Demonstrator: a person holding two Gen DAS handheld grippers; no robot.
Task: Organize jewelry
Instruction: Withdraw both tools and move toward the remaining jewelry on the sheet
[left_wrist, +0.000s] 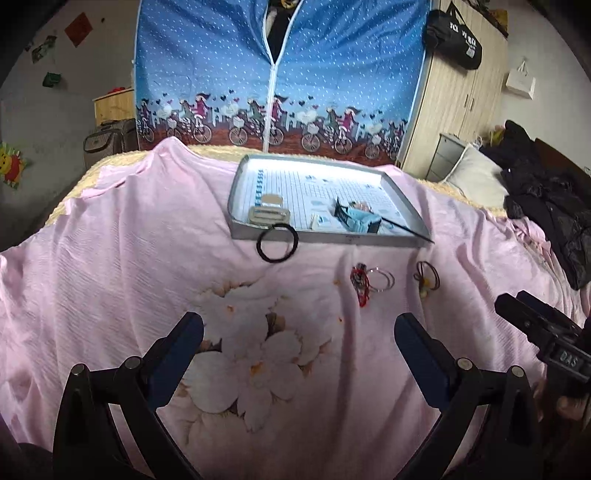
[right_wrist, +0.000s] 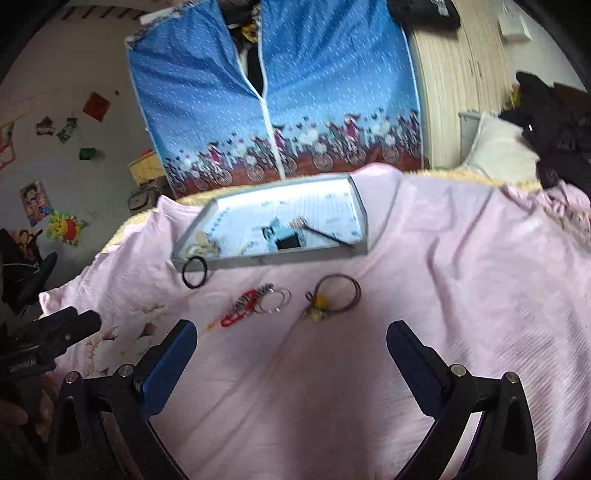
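Crinkled pink bedsheet (left_wrist: 110, 258); round black hair tie (left_wrist: 277, 242) against shallow grey tray (left_wrist: 236, 192).

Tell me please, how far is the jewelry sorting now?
Partly done: the tray already holds a few small items. Nothing is in hand; the left gripper and right gripper are both open. Left on the pink sheet: black hair tie, red bracelet, clear rings, brown cord bracelet.

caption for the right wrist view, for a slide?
Open right gripper above pink bedsheet; bracelets and black hair tie lie before the tray.
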